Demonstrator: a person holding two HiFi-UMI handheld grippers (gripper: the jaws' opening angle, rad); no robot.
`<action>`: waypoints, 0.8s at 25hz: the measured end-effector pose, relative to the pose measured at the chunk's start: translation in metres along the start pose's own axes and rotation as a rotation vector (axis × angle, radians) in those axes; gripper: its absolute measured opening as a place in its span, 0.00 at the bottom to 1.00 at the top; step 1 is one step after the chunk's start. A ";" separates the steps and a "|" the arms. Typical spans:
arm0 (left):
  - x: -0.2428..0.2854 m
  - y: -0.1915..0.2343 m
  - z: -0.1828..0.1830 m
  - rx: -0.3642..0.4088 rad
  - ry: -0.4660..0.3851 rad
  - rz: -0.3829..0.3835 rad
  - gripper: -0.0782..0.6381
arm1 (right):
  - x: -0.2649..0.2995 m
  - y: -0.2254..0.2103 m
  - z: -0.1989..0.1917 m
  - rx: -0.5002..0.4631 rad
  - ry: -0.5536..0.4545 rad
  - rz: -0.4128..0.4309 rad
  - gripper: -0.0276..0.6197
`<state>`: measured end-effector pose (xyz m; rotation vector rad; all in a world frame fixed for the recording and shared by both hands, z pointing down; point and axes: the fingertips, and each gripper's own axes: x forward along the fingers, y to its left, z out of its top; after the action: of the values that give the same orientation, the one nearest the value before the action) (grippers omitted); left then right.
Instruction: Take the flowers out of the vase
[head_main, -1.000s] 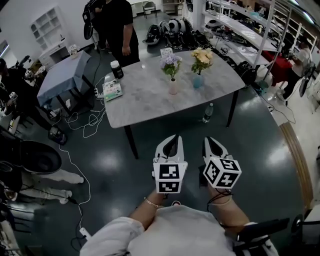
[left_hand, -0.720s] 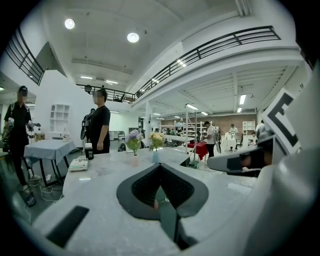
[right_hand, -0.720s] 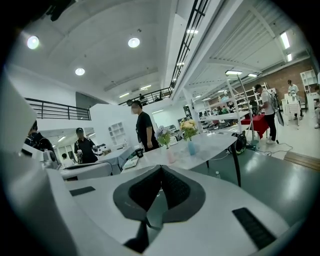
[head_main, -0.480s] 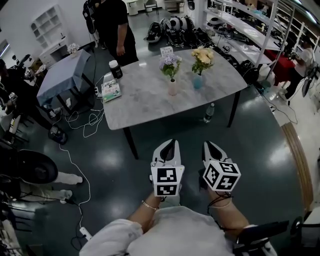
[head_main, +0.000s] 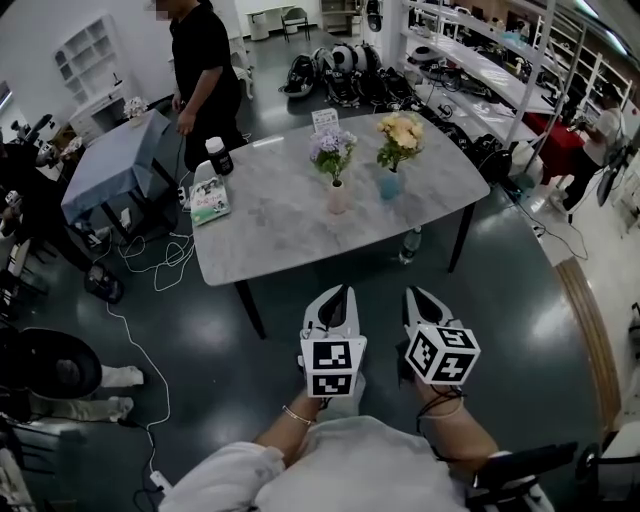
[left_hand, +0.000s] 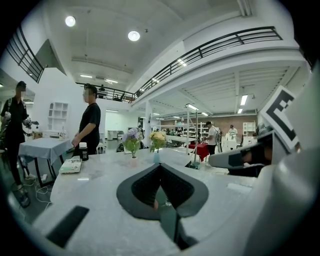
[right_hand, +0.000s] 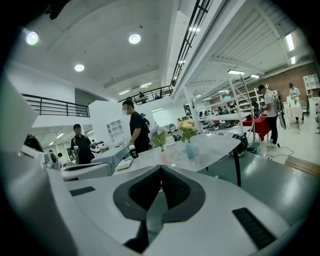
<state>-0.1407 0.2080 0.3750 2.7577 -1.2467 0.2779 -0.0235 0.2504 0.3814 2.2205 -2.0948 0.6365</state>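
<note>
On the grey marble table (head_main: 290, 220) stand two vases. Purple flowers (head_main: 331, 149) rise from a pale pink vase (head_main: 337, 196); yellow flowers (head_main: 400, 133) rise from a blue vase (head_main: 390, 184). Both bunches show far ahead in the left gripper view as purple flowers (left_hand: 132, 140) and yellow flowers (left_hand: 157, 139), and in the right gripper view as purple flowers (right_hand: 159, 135) and yellow flowers (right_hand: 187, 126). My left gripper (head_main: 341, 294) and right gripper (head_main: 414, 296) are held side by side over the floor, short of the table's near edge, both shut and empty.
A dark jar (head_main: 214, 155) and a green-white packet (head_main: 208, 198) lie at the table's left end. A person in black (head_main: 205, 70) stands behind it. A bottle (head_main: 407, 243) stands on the floor under the table. Cables (head_main: 150, 260) trail at left; shelves and gear line the right.
The table and vases have come nearer and lower in the head view as I moved toward them. Both grippers advanced together, still shut. The person in black shifted left.
</note>
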 end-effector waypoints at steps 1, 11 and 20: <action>0.007 0.002 0.002 -0.003 -0.002 0.001 0.11 | 0.008 -0.002 0.004 0.000 0.000 0.002 0.05; 0.088 0.028 0.020 -0.009 0.003 0.009 0.11 | 0.088 -0.020 0.035 0.003 0.017 0.019 0.05; 0.152 0.051 0.032 -0.014 0.020 0.015 0.11 | 0.149 -0.037 0.059 0.028 0.025 0.037 0.05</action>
<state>-0.0764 0.0572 0.3761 2.7281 -1.2597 0.2965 0.0303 0.0948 0.3824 2.1805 -2.1334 0.6965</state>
